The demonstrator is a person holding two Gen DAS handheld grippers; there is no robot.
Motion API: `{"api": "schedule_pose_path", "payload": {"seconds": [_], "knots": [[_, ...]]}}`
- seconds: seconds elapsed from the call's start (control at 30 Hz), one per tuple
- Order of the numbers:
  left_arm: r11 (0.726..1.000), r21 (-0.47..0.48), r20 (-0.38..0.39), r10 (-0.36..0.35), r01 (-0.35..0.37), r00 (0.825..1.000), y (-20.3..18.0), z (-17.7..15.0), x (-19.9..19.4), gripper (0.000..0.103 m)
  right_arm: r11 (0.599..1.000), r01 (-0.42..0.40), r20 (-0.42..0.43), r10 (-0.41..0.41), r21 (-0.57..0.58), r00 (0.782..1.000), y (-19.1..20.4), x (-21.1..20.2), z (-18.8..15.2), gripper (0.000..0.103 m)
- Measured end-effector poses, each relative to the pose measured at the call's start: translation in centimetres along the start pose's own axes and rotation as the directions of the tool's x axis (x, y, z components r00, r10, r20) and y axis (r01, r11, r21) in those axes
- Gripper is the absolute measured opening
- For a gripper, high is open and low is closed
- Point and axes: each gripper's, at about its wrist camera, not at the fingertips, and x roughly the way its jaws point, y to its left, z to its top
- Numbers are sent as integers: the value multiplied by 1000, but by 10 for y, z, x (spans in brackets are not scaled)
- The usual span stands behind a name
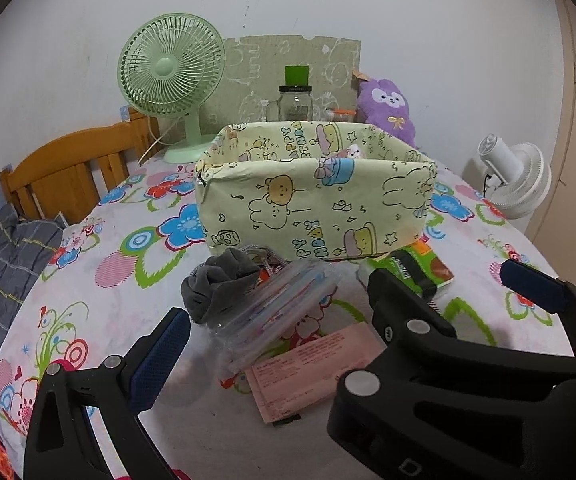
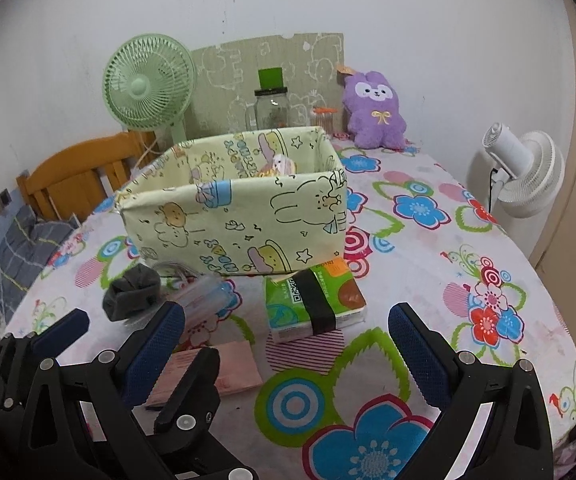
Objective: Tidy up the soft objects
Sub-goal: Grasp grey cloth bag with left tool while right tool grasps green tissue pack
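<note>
Four soft items lie loose in front of the pale yellow fabric storage box with cartoon prints (image 1: 320, 196), and the left wrist view shows three of them close to the left tool (image 1: 348, 308), whose blue-padded fingers stand wide apart and hold nothing: a crumpled grey cloth bundle (image 1: 219, 280), a clear plastic pack of striped items (image 1: 275, 312) lying against it, and a flat pink paper-wrapped packet (image 1: 312, 368) nearest the camera, all on the flower-printed worktop cover (image 1: 107, 264). The clear pack sits between the fingers' line, so the sensible grasp is across its short width, pressing down lightly so the slippery film does not slide out. From the right wrist view, the right tool (image 2: 288, 344) is likewise spread open and empty, aimed at the green tissue pack with a black band (image 2: 316, 304), which lies just before the box's near wall. Closing on the banded middle should keep it from buckling; it must then be lifted clear of the soft rim, which would fold if bumped.
</note>
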Motion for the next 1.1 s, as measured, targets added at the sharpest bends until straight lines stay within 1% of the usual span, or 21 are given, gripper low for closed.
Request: {"api": "schedule_pose_path", "payload": {"seconds": [0.1, 0.23, 0.33, 0.47, 0.57, 0.73, 0.8, 0.83, 0.87, 0.93, 1.0, 1.07, 1.1], "knots": [[1000, 2, -5, 12, -12, 1000, 3, 2, 5, 102, 1000, -2, -7, 2, 0, 1000, 1, 6, 1, 103], [1000, 14, -12, 18, -18, 1000, 9, 6, 10, 99, 1000, -13, -8, 13, 0, 1000, 4, 10, 4, 103], [999, 18, -21, 28, -27, 999, 15, 11, 14, 92, 1000, -13, -8, 13, -2, 1000, 8, 13, 7, 103], [998, -34, -41, 42, -44, 998, 29, 16, 24, 86, 1000, -18, -12, 18, 20, 1000, 8, 20, 14, 103], [997, -53, -56, 50, -53, 997, 36, 19, 32, 83, 1000, -8, -11, 8, 22, 1000, 9, 24, 19, 103], [997, -55, -65, 53, -57, 996, 42, 22, 42, 81, 1000, -3, -20, 4, 14, 1000, 14, 32, 22, 103], [997, -53, -71, 57, -60, 996, 42, 23, 46, 75, 1000, -5, -28, 5, 12, 1000, 16, 37, 24, 103], [996, -56, -80, 60, -64, 995, 44, 24, 48, 71, 1000, -4, -34, 5, 13, 999, 17, 39, 25, 103], [996, -63, -88, 65, -70, 994, 46, 25, 50, 64, 1000, -4, -37, 4, 15, 999, 18, 41, 26, 103], [995, -76, -108, 57, -66, 993, 49, 26, 55, 57, 1000, -7, -43, 7, 19, 999, 18, 45, 27, 103], [995, -78, -105, 61, -70, 993, 49, 27, 57, 55, 1000, -7, -50, 8, 23, 999, 19, 48, 28, 103], [994, -77, -99, 70, -77, 993, 48, 27, 57, 47, 1000, -11, -55, 12, 28, 998, 18, 50, 28, 103], [994, -74, -93, 76, -83, 993, 47, 27, 56, 46, 1000, -11, -58, 13, 29, 998, 17, 51, 28, 103]]}}
